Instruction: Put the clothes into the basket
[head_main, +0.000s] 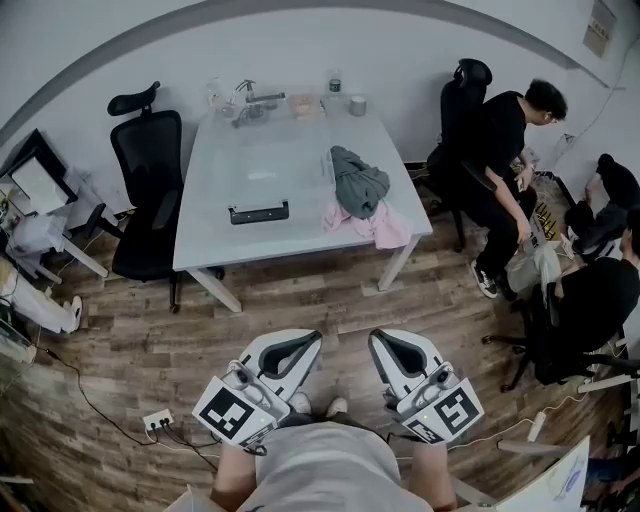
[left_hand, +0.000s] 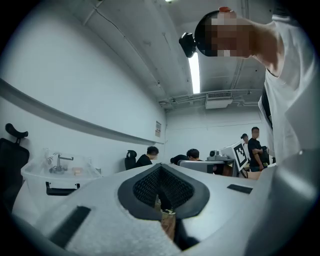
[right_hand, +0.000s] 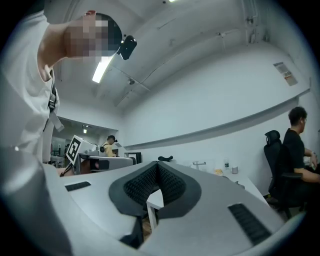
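Office: swivel chairs (head_main: 147, 180), white table (head_main: 385, 160)

Open floor (head_main: 300, 300) ahead, table (head_main: 250, 165) beyond

Floor (head_main: 300, 300) was wood planks. Table (head_main: 205, 235) looked smooth & white. Clothes (head_main: 358, 185) were soft, crumpled cloth. Basket (head_main: 259, 212) was clear, shiny plastic.

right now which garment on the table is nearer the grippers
The pink garment, at the table's near right corner; the grey-green garment lies farther back.
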